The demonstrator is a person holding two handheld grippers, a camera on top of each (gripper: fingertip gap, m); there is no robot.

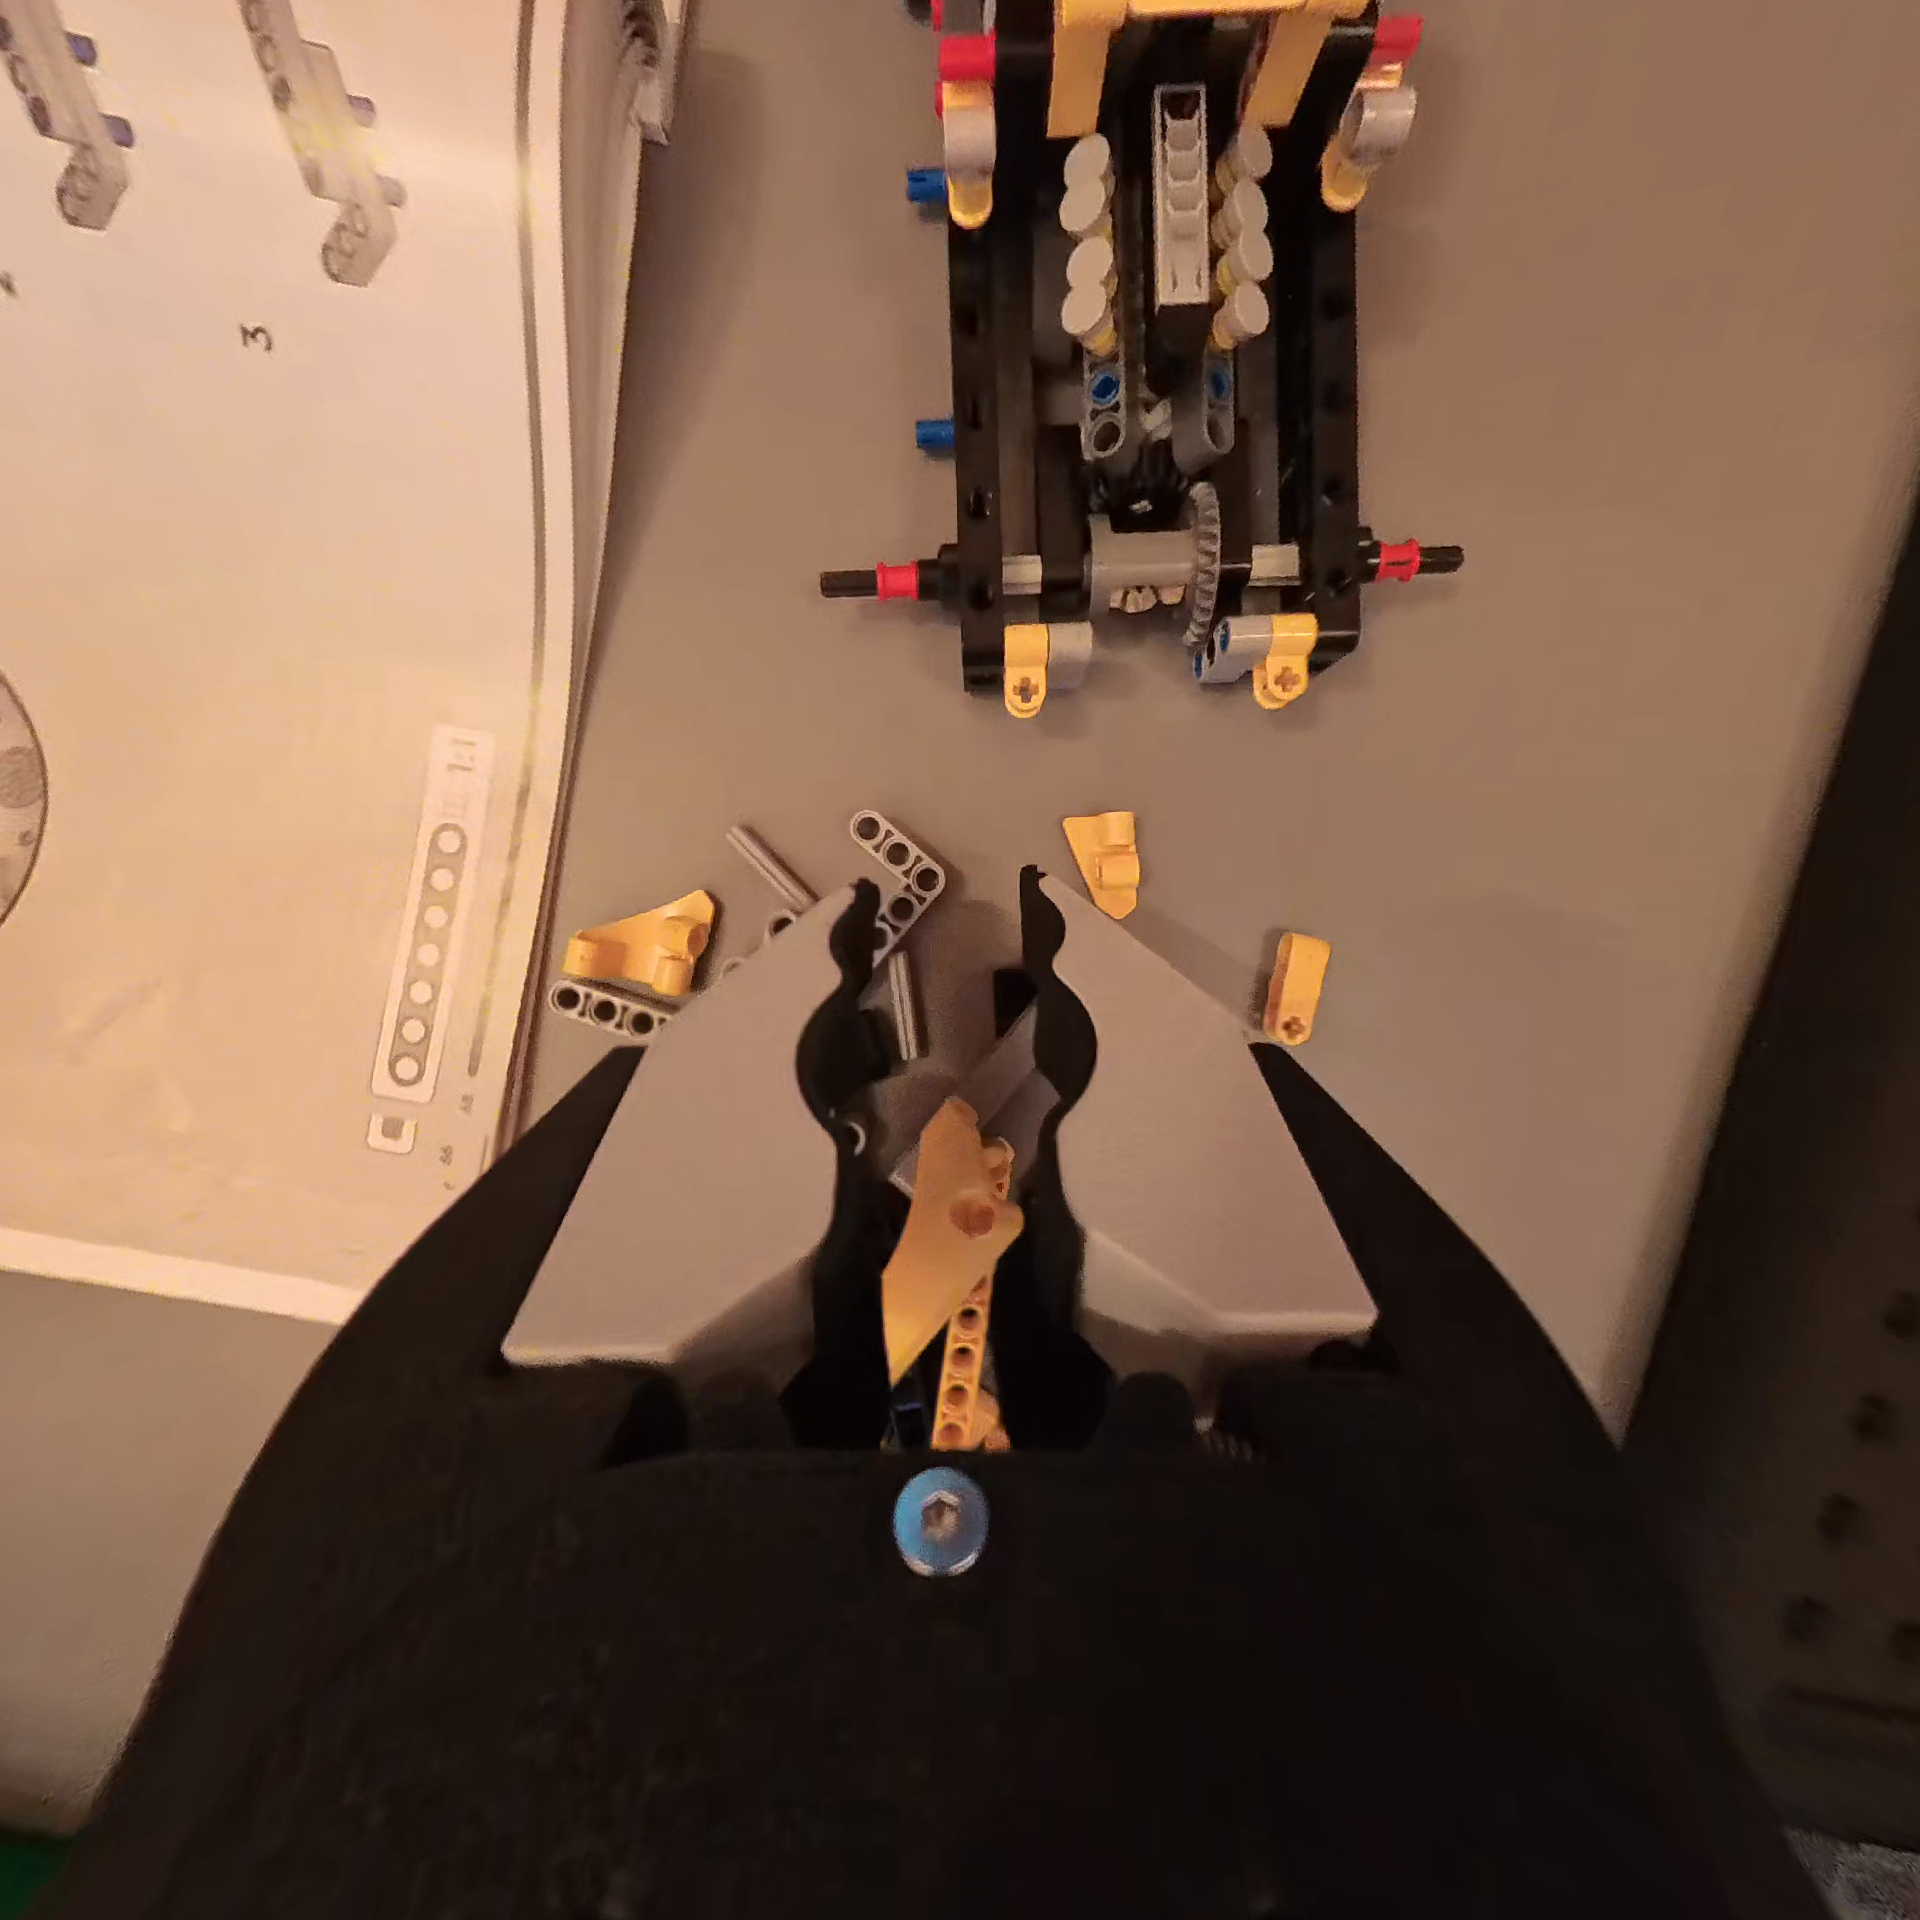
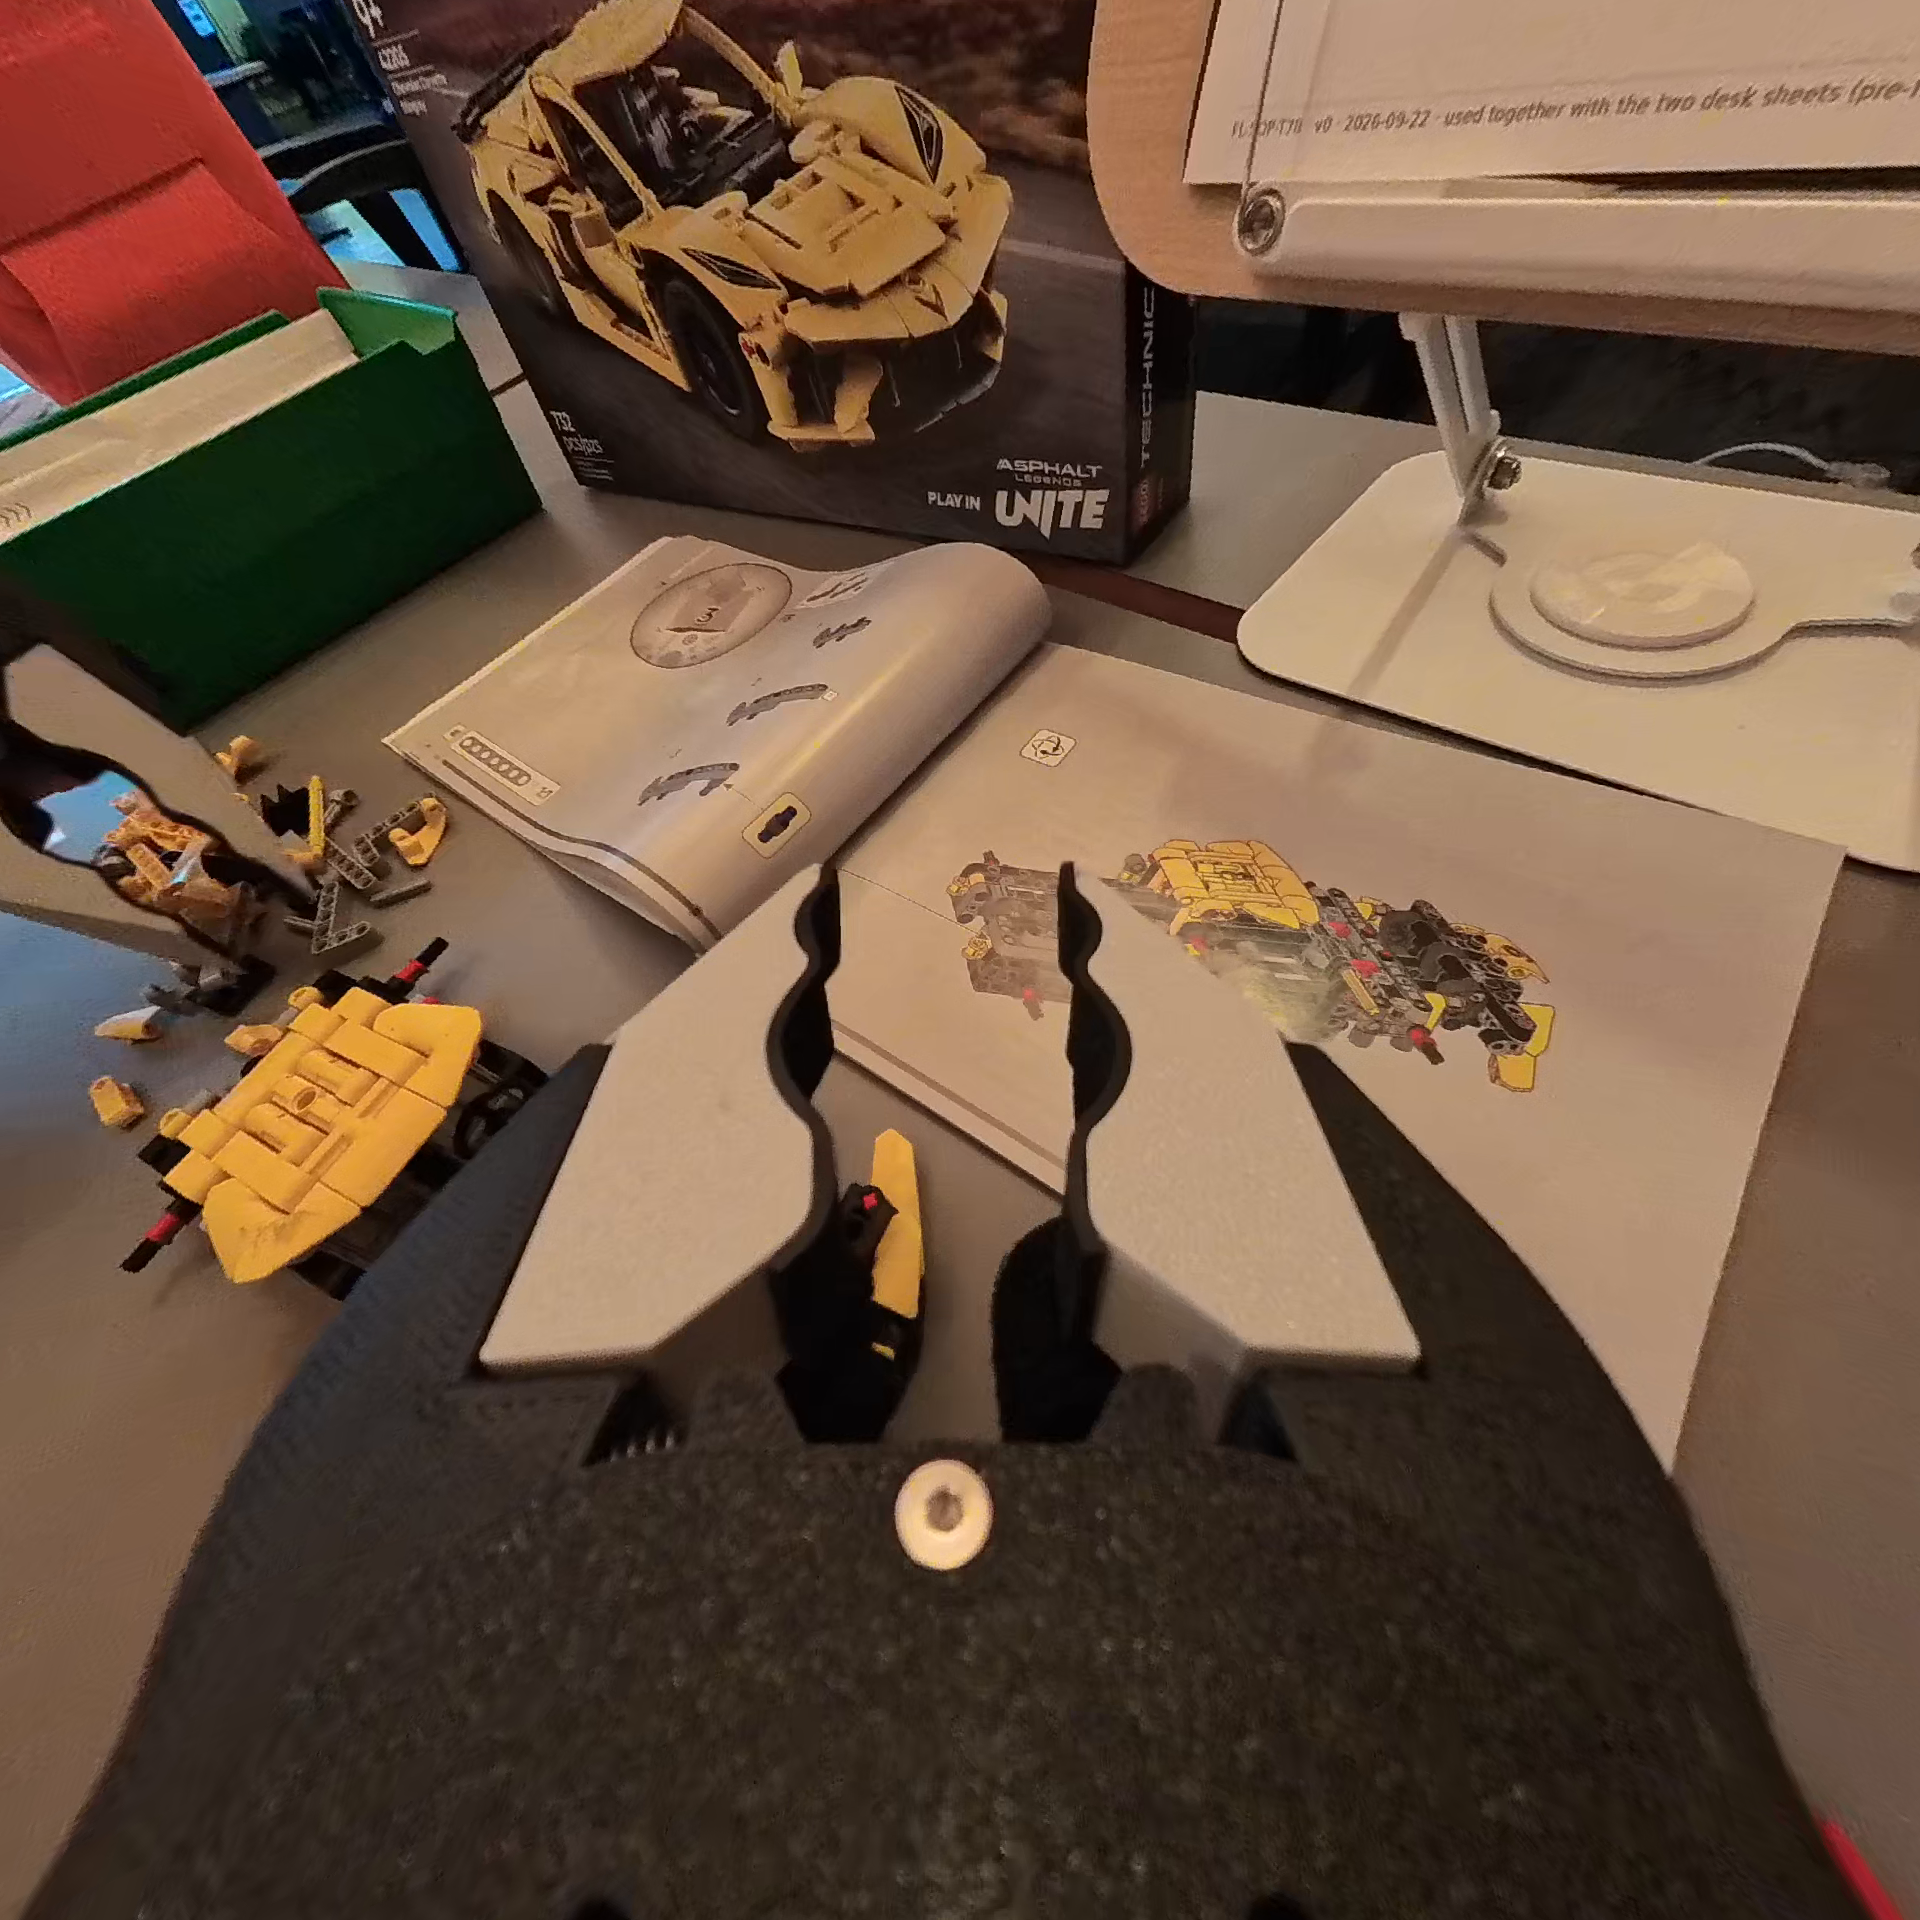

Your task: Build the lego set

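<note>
Left gripper [image 1: 940, 883], as I read it, hangs parted over loose pieces [image 1: 894, 883] (chassis [image 1: 1153, 343] beyond); right gripper [image 2: 945, 883] parted over the booklet [image 2: 1351, 831].

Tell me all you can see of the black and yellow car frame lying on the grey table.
The car frame is a half-built plastic chassis lying flat on the grey table. Two long black beams form its sides; grey cylinders, a white piece and a grey gear sit between them. A black axle with red bushes crosses its near end, beside yellow and grey connectors. Blue pins stick out on one side. Neither gripper touches it.
</note>
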